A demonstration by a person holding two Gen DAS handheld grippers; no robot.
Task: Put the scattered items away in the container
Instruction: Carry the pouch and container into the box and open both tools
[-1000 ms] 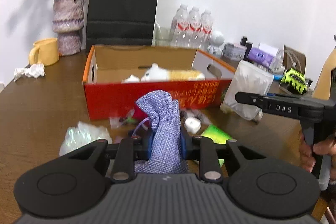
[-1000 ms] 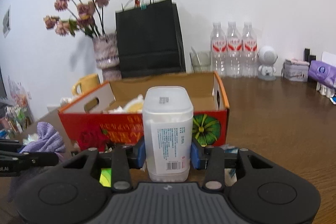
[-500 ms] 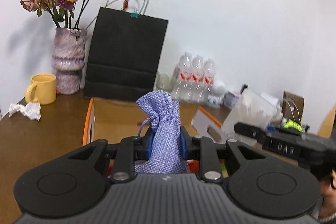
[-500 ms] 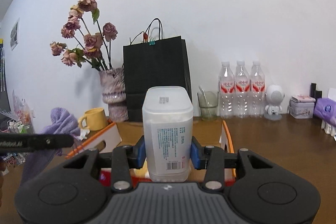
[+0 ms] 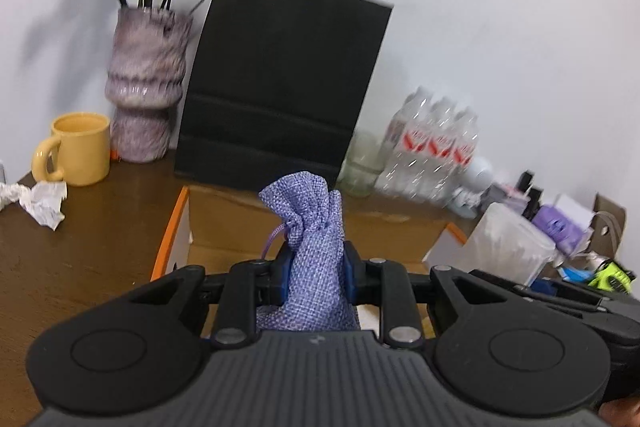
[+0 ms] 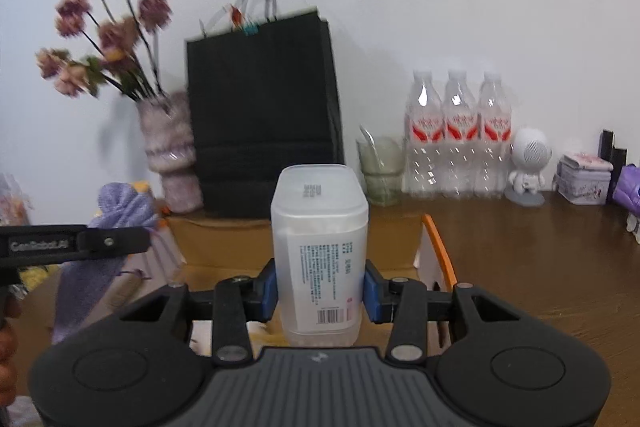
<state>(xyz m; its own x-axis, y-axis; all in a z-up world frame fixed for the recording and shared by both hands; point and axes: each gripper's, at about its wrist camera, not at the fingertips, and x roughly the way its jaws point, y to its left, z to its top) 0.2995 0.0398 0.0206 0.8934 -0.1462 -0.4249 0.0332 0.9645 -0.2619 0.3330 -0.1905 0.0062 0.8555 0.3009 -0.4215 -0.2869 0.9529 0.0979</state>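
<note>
Two loads aloft: left gripper (image 5: 314,277) clamps the purple pouch (image 5: 310,267), right gripper (image 6: 319,291) clamps the plastic canister (image 6: 320,251), both above the cardboard box (image 5: 224,227). Lower inside walls, release separately, avoid collision.

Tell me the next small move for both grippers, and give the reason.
Probably lower both into the cardboard box and release. The left gripper clamps the purple pouch and the right gripper clamps the white plastic container, both held above the open box.

Black tongs (image 5: 314,273), blue pads (image 5: 282,275)
</note>
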